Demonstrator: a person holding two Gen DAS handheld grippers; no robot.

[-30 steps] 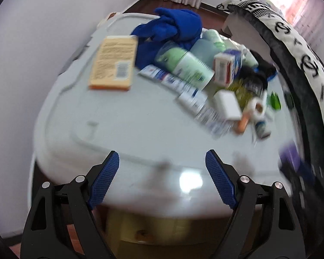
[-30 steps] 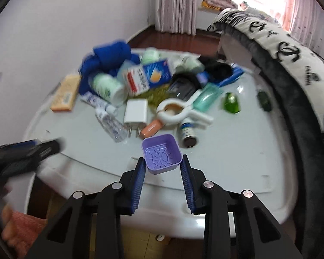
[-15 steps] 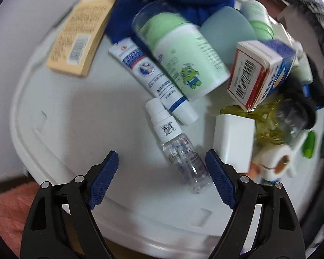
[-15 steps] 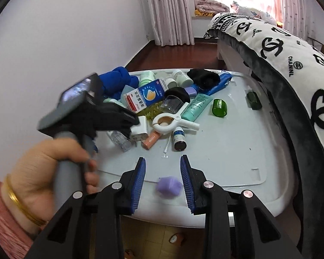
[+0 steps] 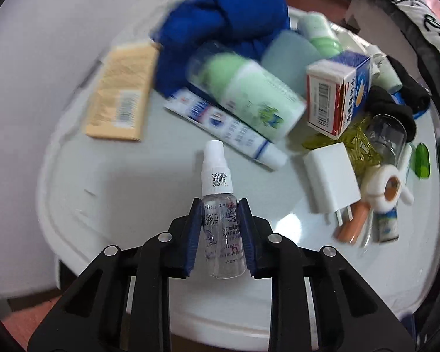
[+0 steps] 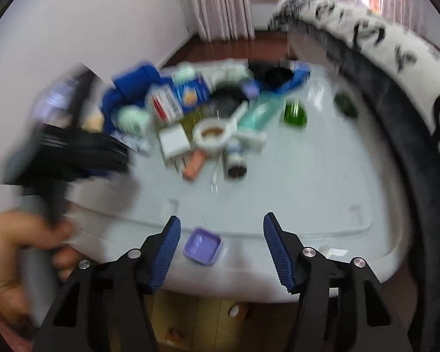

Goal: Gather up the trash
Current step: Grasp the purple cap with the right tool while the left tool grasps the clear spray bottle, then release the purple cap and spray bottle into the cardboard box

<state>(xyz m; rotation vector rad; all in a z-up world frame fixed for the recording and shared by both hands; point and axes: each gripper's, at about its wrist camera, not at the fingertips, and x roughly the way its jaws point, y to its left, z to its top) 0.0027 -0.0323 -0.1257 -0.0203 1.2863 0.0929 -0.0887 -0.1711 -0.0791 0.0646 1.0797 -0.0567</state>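
A small clear spray bottle point(image 5: 215, 176) with a white cap stands between the blue pads of my left gripper point(image 5: 220, 205). Its jaws are closing and both pads press on the bottle's body, above the white table point(image 5: 117, 182). In the right wrist view my right gripper point(image 6: 222, 218) has its jaws opening. A small purple square tray point(image 6: 203, 245) lies between them on the table's front rim, clear of both pads. The left gripper point(image 6: 73, 149) shows there as a dark blur, held by a hand point(image 6: 14, 240).
Clutter fills the table's far half: a blue cloth point(image 5: 228, 14), a green-and-white bottle point(image 5: 249, 94), a toothpaste tube point(image 5: 226, 126), a tan box point(image 5: 120, 94), a red-and-blue carton point(image 5: 337, 96), a white charger point(image 5: 331, 176). A bed with a black-and-white blanket point(image 6: 396, 58) borders the right side.
My left gripper dropped onto the clear spray bottle and closed on it. My right gripper opened and let go of the purple tray, which now lies at the table's front.
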